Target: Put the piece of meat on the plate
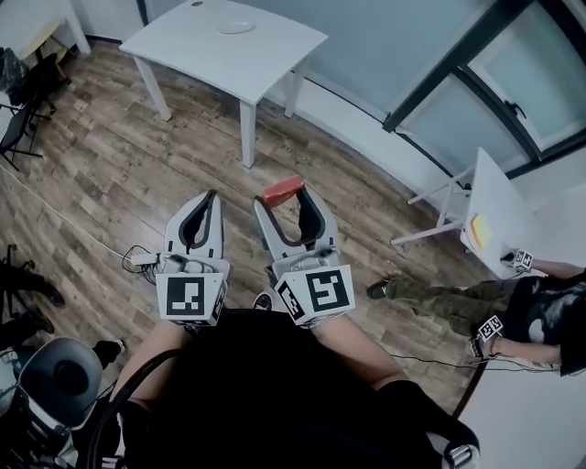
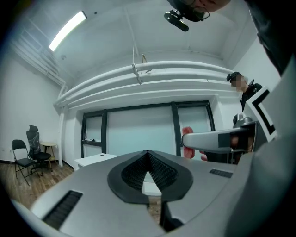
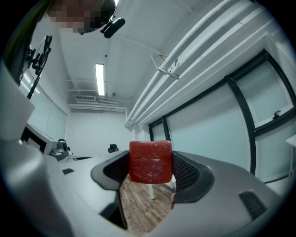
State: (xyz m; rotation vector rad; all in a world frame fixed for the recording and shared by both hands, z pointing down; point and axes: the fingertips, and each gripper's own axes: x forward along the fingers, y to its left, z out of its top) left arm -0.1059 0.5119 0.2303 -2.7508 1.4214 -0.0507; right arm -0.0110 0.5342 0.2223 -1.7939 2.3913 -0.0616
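A red block of meat (image 1: 282, 190) is clamped between the tips of my right gripper (image 1: 286, 198), held out level over the wooden floor. In the right gripper view the meat (image 3: 150, 161) fills the gap between the wide-set pads, which press on its two sides. My left gripper (image 1: 211, 197) is alongside to the left, shut and empty, its tips meeting (image 2: 148, 153). From the left gripper view the meat (image 2: 188, 141) shows at the right. A pale plate (image 1: 236, 27) lies on a white table (image 1: 183, 46) ahead, well beyond both grippers.
A second white table (image 1: 494, 206) stands at the right, and a person (image 1: 540, 311) sits beside it. Black chairs (image 1: 23, 110) are at the far left. A cable and plug (image 1: 139, 260) lie on the floor, and a wheeled device (image 1: 55, 380) sits at the bottom left.
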